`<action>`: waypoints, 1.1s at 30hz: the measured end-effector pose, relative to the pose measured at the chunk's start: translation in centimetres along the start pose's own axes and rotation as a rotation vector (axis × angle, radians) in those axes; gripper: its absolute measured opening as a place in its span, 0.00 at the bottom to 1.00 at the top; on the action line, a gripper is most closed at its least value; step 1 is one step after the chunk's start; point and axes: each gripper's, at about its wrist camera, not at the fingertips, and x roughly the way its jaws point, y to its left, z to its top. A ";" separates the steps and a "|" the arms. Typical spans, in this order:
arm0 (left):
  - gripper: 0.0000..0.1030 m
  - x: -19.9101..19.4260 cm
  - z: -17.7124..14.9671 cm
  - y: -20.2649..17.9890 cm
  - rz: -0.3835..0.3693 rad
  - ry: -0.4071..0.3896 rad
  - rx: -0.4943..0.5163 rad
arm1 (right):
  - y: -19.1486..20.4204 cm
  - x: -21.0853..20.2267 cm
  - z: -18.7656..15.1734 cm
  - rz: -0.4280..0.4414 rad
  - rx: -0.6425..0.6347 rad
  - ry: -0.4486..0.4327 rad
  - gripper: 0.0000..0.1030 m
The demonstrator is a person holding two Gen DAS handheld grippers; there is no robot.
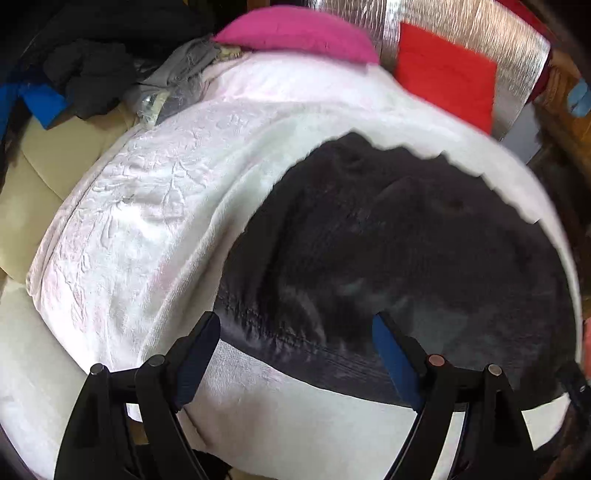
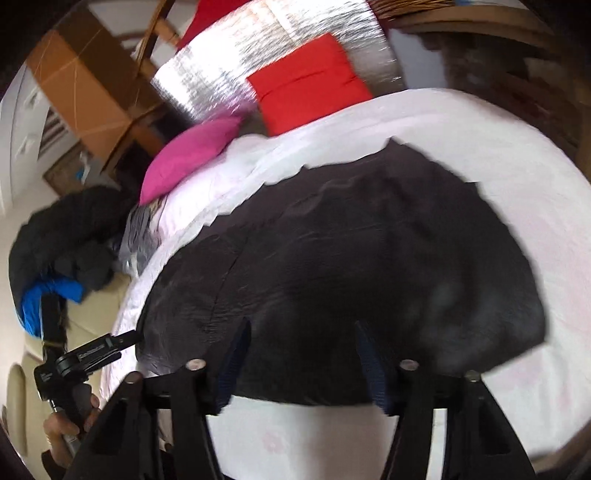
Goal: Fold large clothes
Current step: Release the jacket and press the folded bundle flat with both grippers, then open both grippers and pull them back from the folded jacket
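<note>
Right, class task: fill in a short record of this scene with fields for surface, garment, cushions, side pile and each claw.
surface: white cover
garment: black garment spread flat on the cover
cushions: pink cushion and red cushion at the far end
side pile: dark clothes heaped beside the cover
left claw: open, above the garment's near edge
right claw: open, nothing gripped

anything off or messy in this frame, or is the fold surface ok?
Fold surface is fine: the dark garment lies fairly flat on the white blanket, with mild wrinkles. The only mess is at the far left edge, where a heap of dark clothes and a crumpled grey item sit unfolded beside the pink cushion.
</note>
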 end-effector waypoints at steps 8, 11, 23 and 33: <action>0.87 3.2 -1.4 -0.1 0.024 0.077 0.029 | 1.4 5.9 -1.8 -0.093 -0.100 0.132 0.55; 0.86 2.2 -0.9 -0.4 0.051 0.054 0.048 | 1.7 4.9 -1.3 -0.084 -0.100 0.124 0.55; 0.86 -0.2 -4.8 -7.5 0.125 -0.119 0.279 | -5.3 1.3 -0.1 -0.424 0.039 -0.033 0.55; 0.86 -3.9 -5.5 -7.7 0.101 -0.231 0.255 | -1.4 -1.5 -1.2 -0.331 -0.061 -0.076 0.58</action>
